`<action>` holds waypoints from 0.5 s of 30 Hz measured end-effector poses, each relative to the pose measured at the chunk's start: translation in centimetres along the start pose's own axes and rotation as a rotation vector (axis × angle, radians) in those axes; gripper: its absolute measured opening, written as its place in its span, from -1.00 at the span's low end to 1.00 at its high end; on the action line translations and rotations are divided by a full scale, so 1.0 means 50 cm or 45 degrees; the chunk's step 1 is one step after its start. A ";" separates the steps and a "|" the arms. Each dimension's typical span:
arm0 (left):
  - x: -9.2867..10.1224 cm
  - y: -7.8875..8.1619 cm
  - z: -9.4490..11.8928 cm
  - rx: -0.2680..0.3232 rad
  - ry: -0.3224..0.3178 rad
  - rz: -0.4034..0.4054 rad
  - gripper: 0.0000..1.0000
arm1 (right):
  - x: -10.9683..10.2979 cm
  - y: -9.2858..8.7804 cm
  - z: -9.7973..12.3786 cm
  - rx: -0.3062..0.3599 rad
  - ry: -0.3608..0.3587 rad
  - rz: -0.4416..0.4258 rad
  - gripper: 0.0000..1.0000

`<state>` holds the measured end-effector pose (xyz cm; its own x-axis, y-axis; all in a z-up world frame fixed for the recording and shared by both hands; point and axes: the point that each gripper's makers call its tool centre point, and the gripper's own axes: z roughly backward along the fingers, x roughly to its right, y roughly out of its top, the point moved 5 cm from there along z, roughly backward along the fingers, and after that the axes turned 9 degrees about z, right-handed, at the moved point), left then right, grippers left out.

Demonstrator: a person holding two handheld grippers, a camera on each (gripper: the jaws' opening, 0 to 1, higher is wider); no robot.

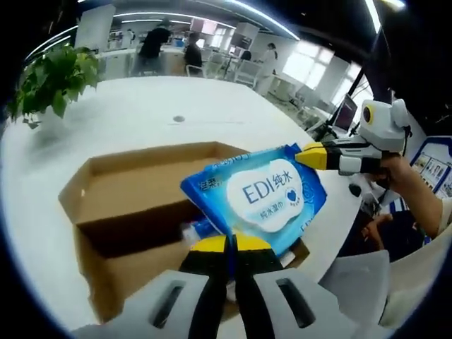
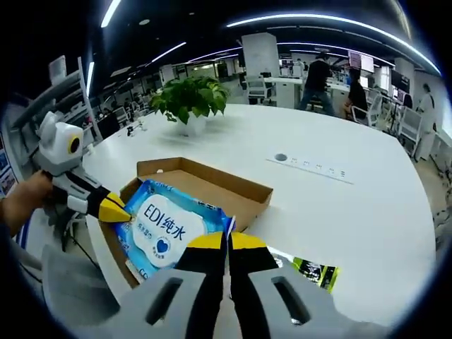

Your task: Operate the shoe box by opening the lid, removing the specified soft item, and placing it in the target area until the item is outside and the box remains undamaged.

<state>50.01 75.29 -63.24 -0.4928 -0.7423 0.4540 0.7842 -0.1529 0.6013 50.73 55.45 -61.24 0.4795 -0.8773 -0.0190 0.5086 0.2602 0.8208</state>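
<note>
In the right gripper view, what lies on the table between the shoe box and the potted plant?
Bare white table and nothing else separates the open shoe box from the potted plant in the right gripper view.

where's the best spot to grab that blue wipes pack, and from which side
By its flat sealed edges, end-on. The blue wipes pack is soft and bulges at its white label, so the thin rims suit narrow jaws. Both grippers do this: the left gripper pinches one edge, the right gripper the opposite, holding it above the open cardboard box.

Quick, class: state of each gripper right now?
Left gripper: shut on the wipes pack.
Right gripper: shut on the same wipes pack.
</note>
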 end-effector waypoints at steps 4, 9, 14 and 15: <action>0.021 0.003 -0.019 -0.006 -0.018 -0.011 -1.00 | 0.022 -0.010 0.012 -0.011 -0.021 -0.013 -1.00; 0.044 0.004 -0.040 -0.017 -0.037 -0.028 -1.00 | 0.048 -0.024 0.026 -0.026 -0.051 -0.027 -1.00; 0.072 0.003 -0.064 -0.037 -0.060 -0.044 -1.00 | 0.071 -0.037 0.039 -0.036 -0.080 -0.042 -1.00; 0.076 0.002 -0.068 -0.039 -0.063 -0.046 -1.00 | 0.075 -0.039 0.041 -0.038 -0.084 -0.047 -1.00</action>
<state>49.51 70.22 -63.69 -0.5386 -0.7030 0.4645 0.7763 -0.1996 0.5979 50.09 50.83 -61.74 0.4123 -0.9110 -0.0100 0.5467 0.2386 0.8026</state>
